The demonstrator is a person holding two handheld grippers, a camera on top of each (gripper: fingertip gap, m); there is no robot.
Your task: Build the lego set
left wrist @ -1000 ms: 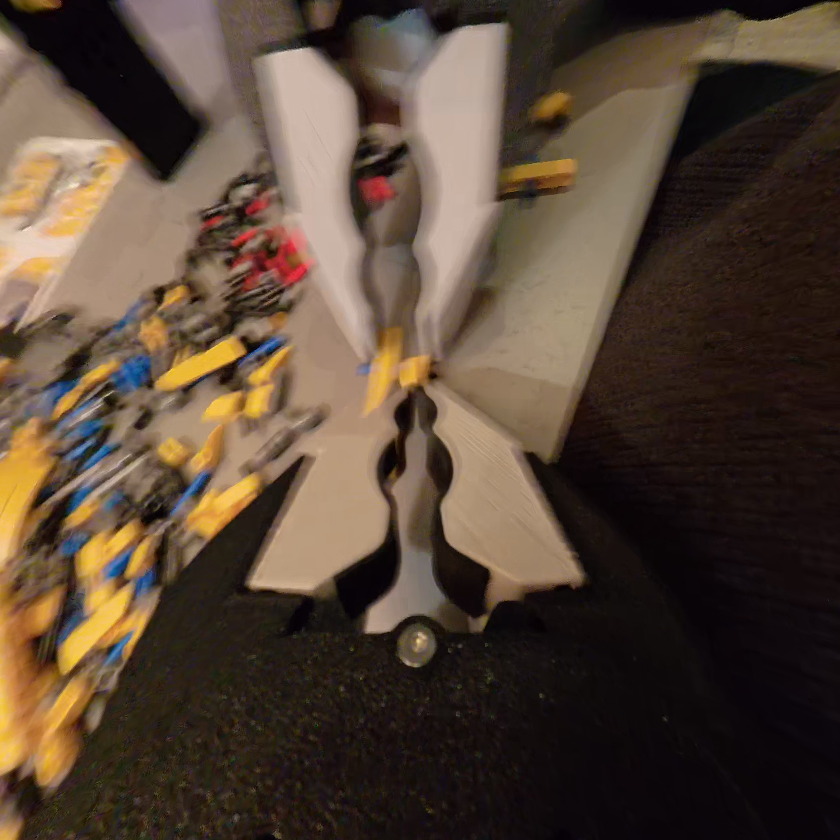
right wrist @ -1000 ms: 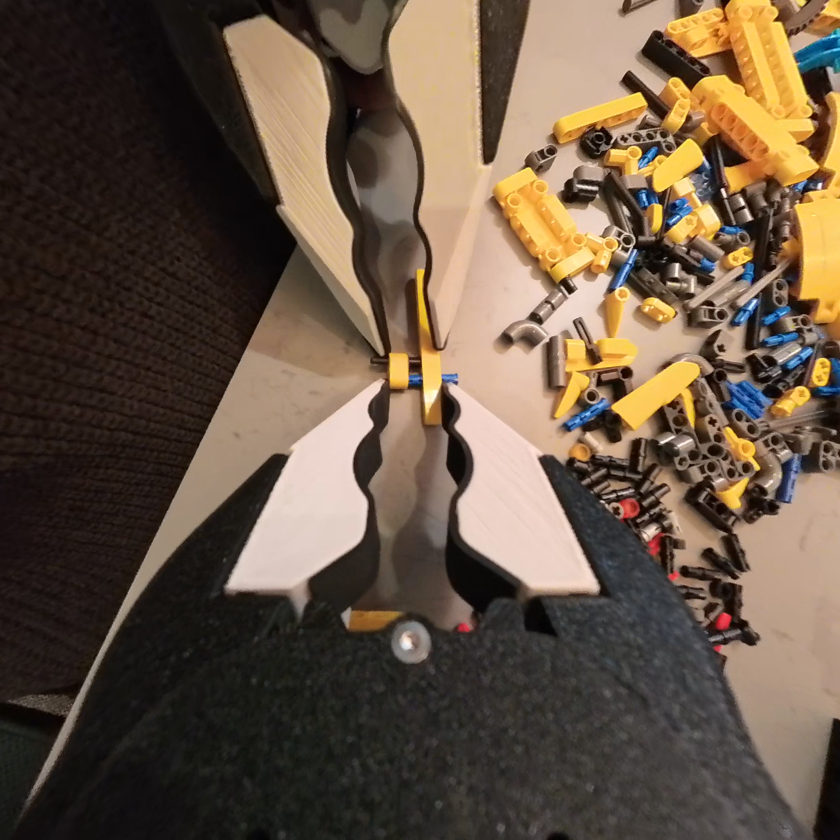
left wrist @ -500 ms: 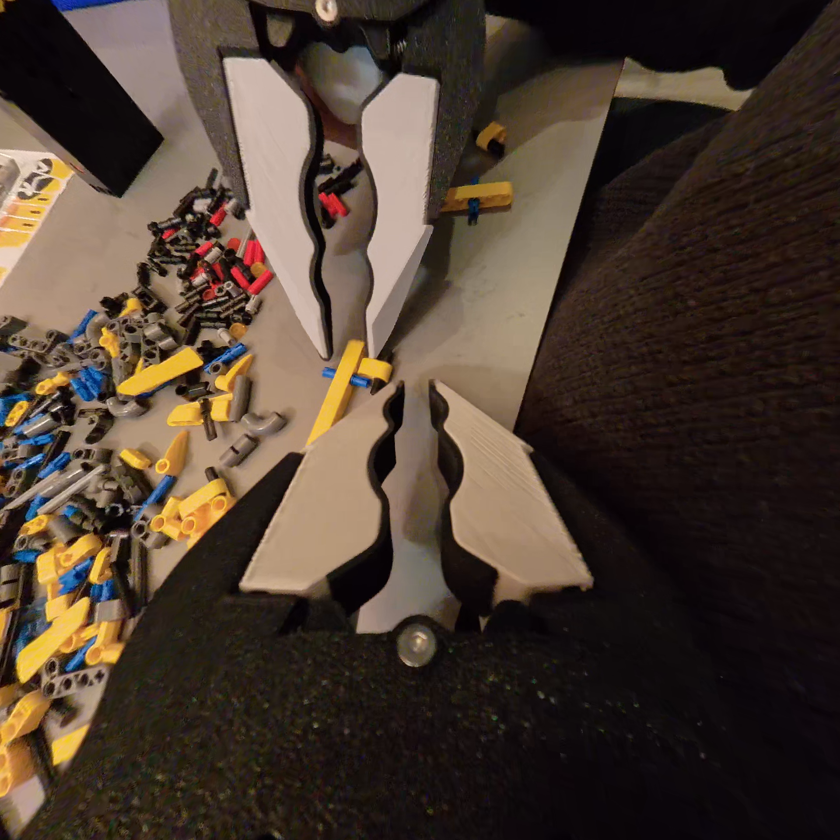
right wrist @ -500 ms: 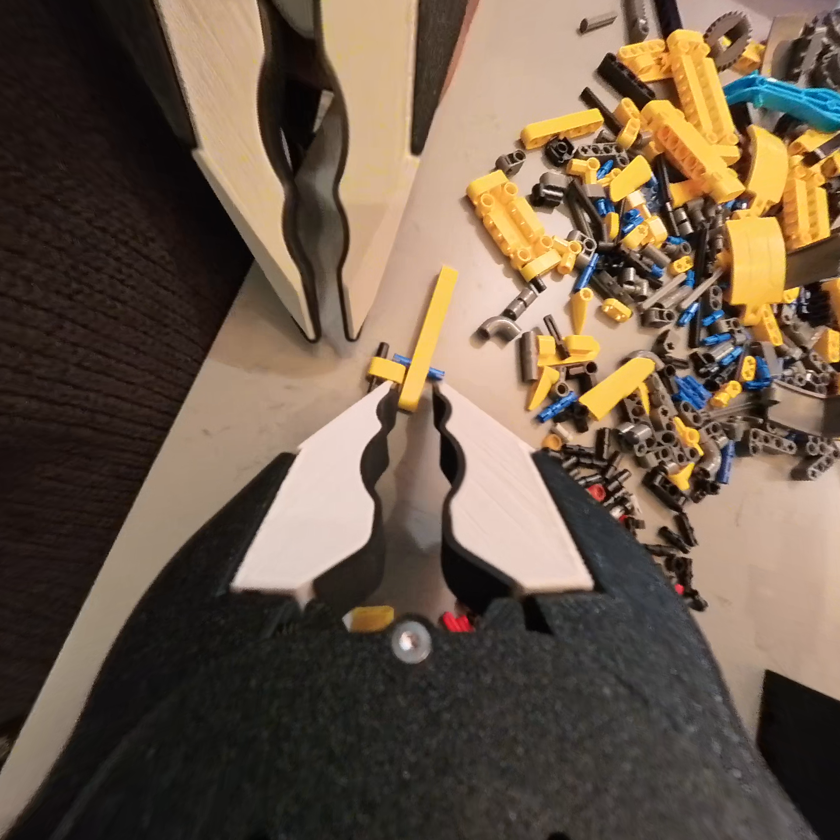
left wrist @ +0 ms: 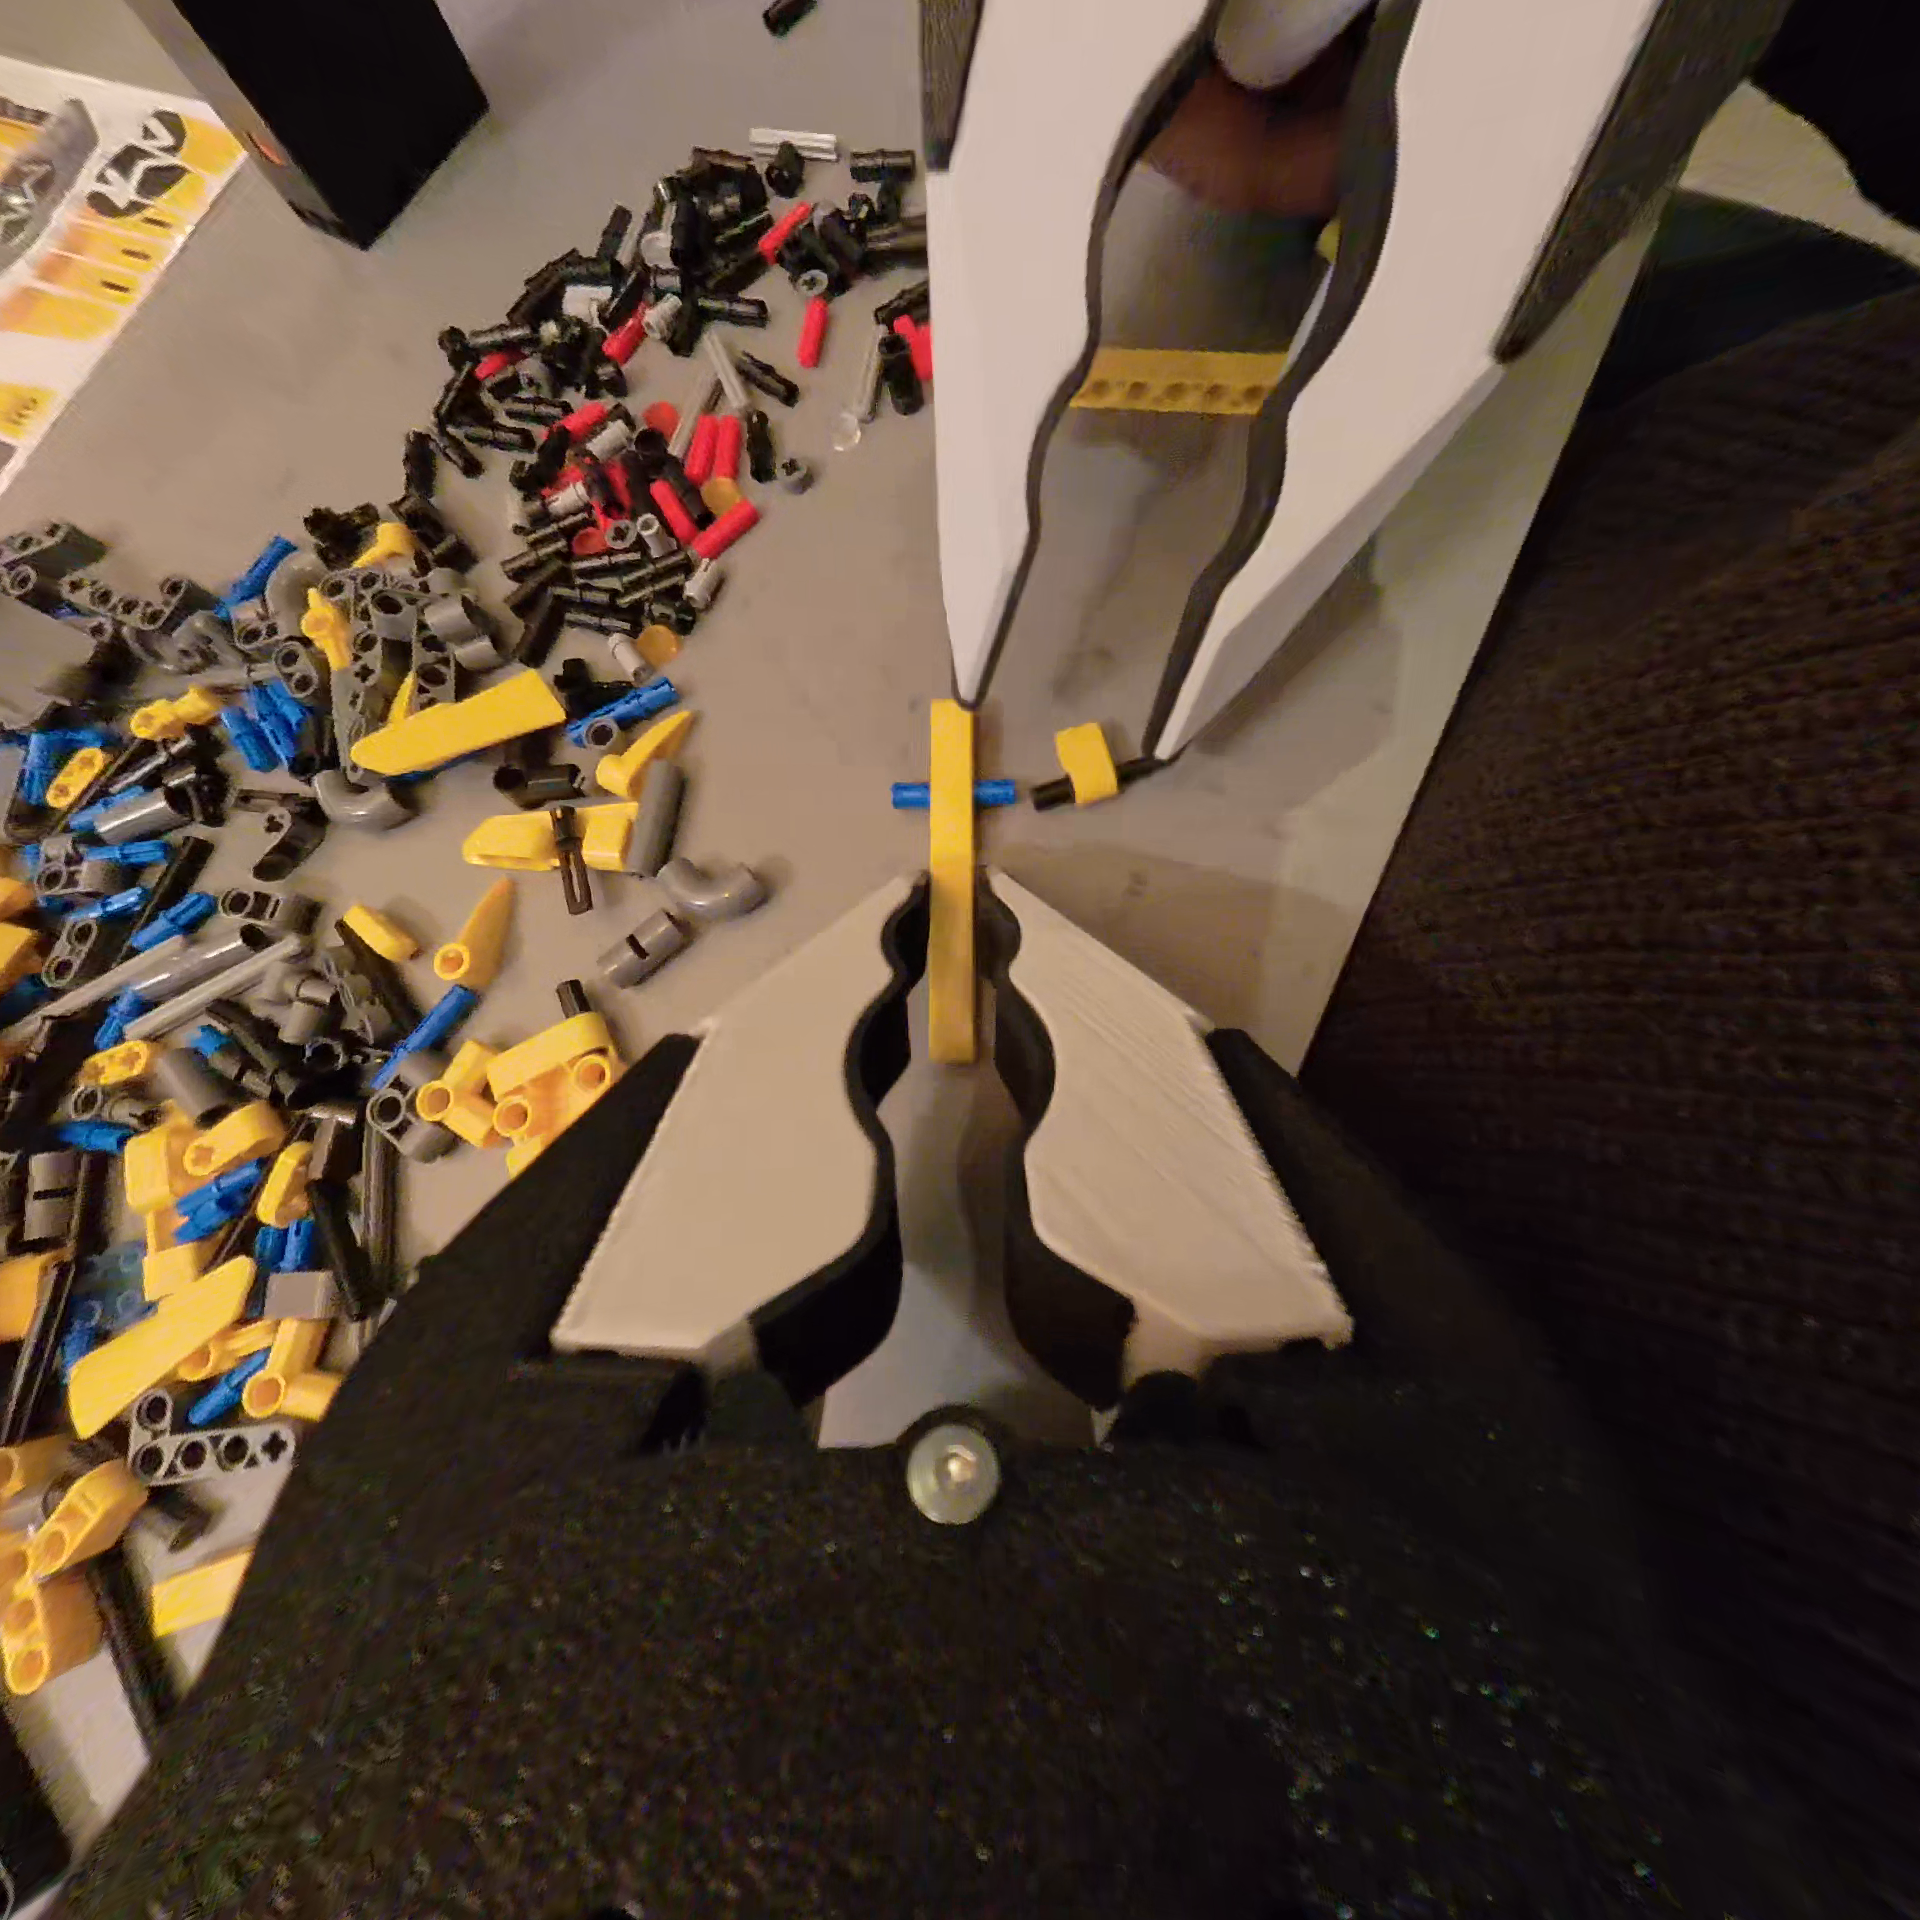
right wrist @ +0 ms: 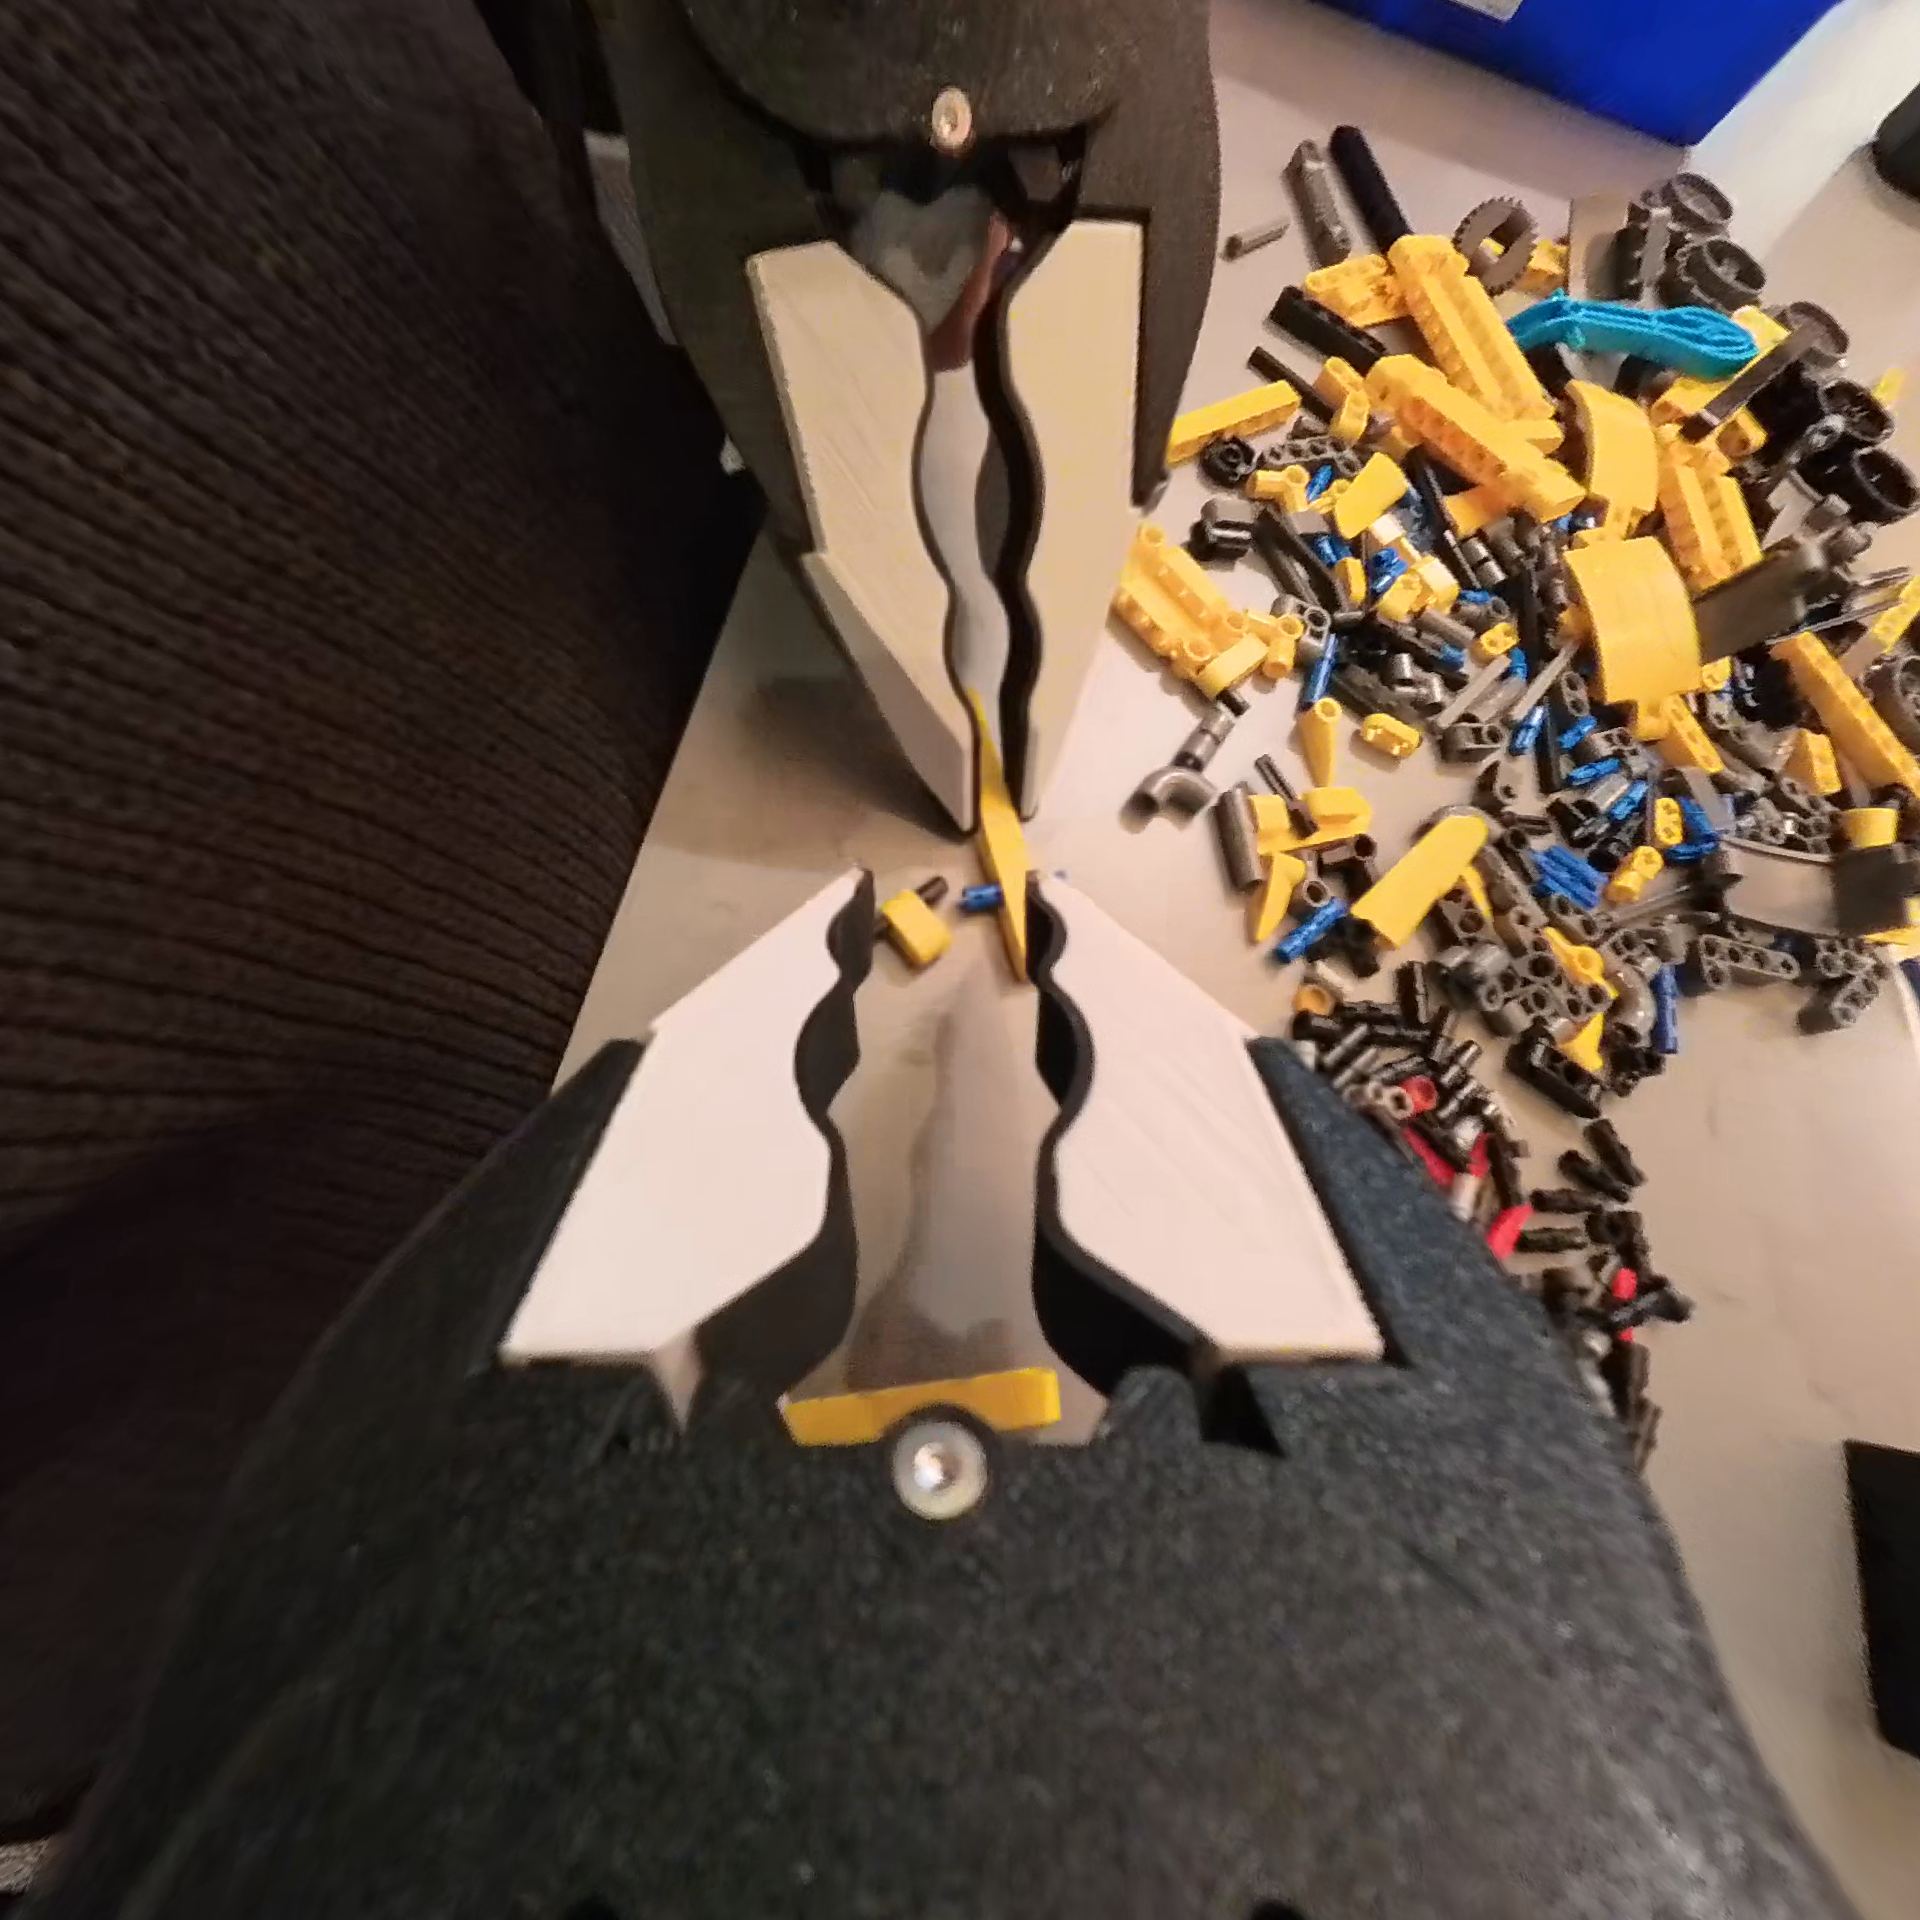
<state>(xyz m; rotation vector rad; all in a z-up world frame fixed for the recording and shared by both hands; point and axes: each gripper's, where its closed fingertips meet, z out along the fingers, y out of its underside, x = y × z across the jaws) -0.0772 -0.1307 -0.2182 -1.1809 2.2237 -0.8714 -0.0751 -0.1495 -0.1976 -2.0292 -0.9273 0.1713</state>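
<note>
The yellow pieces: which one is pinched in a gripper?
The long thin yellow beam with the blue pin through it, clamped by the left gripper; the others lie loose.

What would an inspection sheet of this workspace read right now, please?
Surface: grey table, its edge beside dark knitted fabric.
Job's things: yellow beam with a blue pin through it; small yellow connector on a black pin, apart from the beam.
Clutter: loose yellow, grey and blue pieces; black and red pins; second beam behind.
Grippers: left gripper shut on the yellow beam; right gripper open, connector at one fingertip.
Cables: nothing seen.
Surroundings: black box, printed sheet, blue bin.
</note>
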